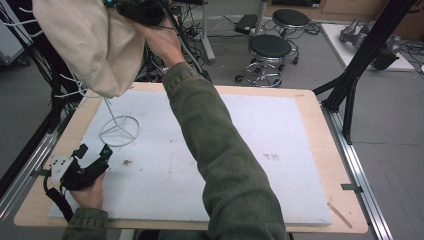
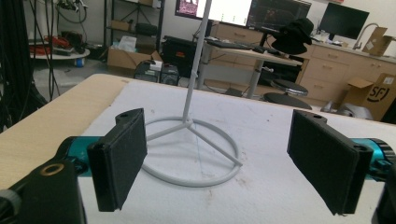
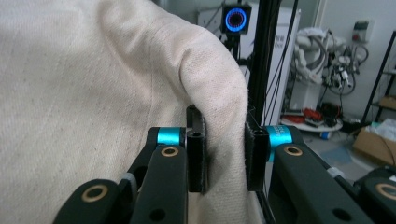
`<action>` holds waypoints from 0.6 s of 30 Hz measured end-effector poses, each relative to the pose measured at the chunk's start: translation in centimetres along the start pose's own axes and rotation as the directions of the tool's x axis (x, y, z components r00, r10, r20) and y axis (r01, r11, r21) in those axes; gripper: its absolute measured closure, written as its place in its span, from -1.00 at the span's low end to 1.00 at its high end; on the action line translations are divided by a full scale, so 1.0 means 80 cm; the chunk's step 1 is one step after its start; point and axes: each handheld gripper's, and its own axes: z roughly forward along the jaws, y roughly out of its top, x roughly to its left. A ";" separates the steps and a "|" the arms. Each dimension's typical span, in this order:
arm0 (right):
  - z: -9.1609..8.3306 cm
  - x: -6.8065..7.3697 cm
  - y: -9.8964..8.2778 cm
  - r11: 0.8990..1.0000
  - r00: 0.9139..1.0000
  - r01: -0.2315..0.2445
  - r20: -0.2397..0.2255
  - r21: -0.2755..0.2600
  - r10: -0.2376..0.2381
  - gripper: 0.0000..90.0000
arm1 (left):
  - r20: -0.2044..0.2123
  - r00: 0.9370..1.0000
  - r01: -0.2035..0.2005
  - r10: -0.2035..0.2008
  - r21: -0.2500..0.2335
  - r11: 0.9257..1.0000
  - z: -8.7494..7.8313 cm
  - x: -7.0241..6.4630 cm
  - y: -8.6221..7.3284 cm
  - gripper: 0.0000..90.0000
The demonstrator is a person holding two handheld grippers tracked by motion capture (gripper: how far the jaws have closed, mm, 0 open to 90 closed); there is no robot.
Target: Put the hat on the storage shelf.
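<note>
- Up high at the far left corner of the tabletop [image 1: 310, 150], right tongs [image 3: 223, 158] are clenched on a fold of the cream woven-cloth bag [image 1: 85, 40]; it hangs over the white wire stand w/ ring base [image 1: 120, 131].
- Left tongs [image 2: 224, 163] are released, jaws wide apart, resting low just beside the stand's base ring.
- Cloth looks soft, light, limp, so prob. sags and swings; best taken at a doubled hem or fold, not flat cloth.
- Stand looks thin and light, may tip; steady it at the base ring.

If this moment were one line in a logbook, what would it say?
right claw: shut on cream cloth, held high | left claw: open, low, facing white wire stand | stand: upright on white mat
</note>
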 end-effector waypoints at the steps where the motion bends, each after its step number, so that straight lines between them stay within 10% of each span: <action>1: 0.006 0.001 -0.005 1.000 1.000 0.000 0.004 0.012 0.000 0.67 | -0.001 1.000 -0.001 0.001 0.000 1.000 0.000 0.000 0.000 -0.55; 18: 0.011 0.016 -0.024 1.000 1.000 -0.027 0.014 0.009 0.027 0.32 | 0.014 1.000 0.002 -0.002 -0.002 1.000 0.001 -0.005 0.000 -0.55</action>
